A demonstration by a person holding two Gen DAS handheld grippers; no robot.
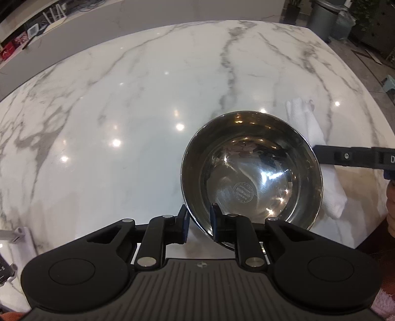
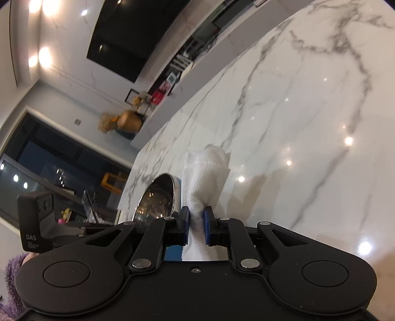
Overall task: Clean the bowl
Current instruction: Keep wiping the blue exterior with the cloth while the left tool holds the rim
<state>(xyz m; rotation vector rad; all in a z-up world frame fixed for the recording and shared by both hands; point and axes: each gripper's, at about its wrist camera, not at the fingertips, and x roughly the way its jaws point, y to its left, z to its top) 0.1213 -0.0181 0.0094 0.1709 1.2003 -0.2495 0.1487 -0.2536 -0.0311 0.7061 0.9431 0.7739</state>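
A shiny steel bowl point(image 1: 251, 172) is tilted above the white marble table point(image 1: 111, 103). My left gripper point(image 1: 199, 221) is shut on its near rim, one finger inside the bowl and one outside. In the right wrist view the bowl point(image 2: 155, 197) stands steeply on edge at the left. My right gripper point(image 2: 196, 217) is shut on a bunched white cloth point(image 2: 207, 172) that sticks out past its fingers, just right of the bowl's rim. Seen from the left wrist, the cloth point(image 1: 306, 123) lies behind the bowl's right side, with the right gripper point(image 1: 318, 154) coming in from the right edge.
The marble top stretches wide to the left and far side of the bowl. A person's hand point(image 1: 391, 212) and fluffy sleeve point(image 2: 12, 271) show at the frame edges. Bins point(image 1: 323, 17) and shelves stand beyond the table's far edge.
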